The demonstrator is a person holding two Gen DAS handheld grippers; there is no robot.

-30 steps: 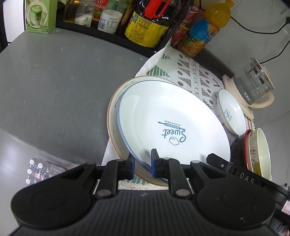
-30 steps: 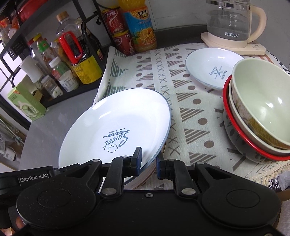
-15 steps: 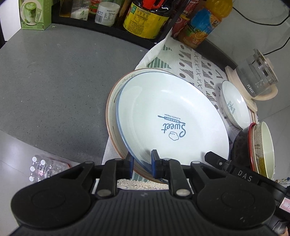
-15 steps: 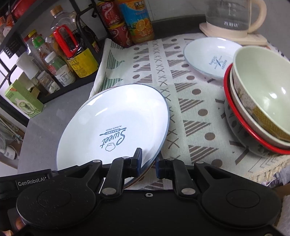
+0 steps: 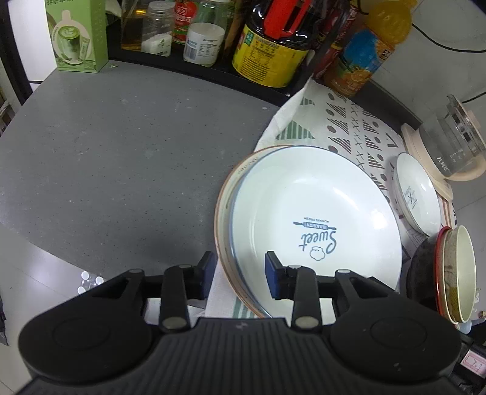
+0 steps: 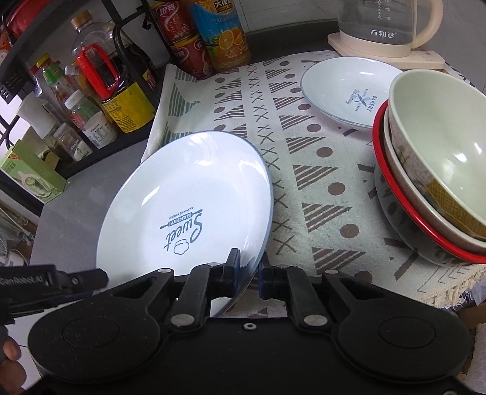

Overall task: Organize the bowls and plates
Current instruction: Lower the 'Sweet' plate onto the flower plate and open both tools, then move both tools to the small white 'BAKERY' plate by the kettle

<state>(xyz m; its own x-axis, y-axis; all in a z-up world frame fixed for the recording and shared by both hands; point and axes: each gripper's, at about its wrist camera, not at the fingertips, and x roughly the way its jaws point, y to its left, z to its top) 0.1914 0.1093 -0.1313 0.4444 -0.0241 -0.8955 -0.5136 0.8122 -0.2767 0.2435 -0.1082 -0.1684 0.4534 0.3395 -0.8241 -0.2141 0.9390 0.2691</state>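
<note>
A large white plate [image 5: 316, 218] printed "Sweet Bakery" lies on a brown-rimmed plate [image 5: 223, 212] at the left end of the patterned cloth [image 6: 319, 170]. The left gripper [image 5: 240, 270] straddles both near rims. Its jaws are opening and the pads stand clear of the rims. From the other side, the right gripper [image 6: 247, 267] is shut on the white plate [image 6: 188, 200], whose near edge is pinched between the blue pads. The brown-rimmed plate is hidden in the right wrist view.
A small white plate [image 6: 349, 91] and a stack of bowls [image 6: 440, 158] sit on the right of the cloth, with a glass kettle [image 6: 385, 27] behind. A rack of bottles [image 5: 270, 45] and a green box [image 5: 79, 33] line the back. Grey counter [image 5: 106, 152] spreads left.
The left gripper's jaws have spread apart and let go of the white plate's rim. The right gripper stays clamped on the plate, which has settled lower over the brown-rimmed plate.
</note>
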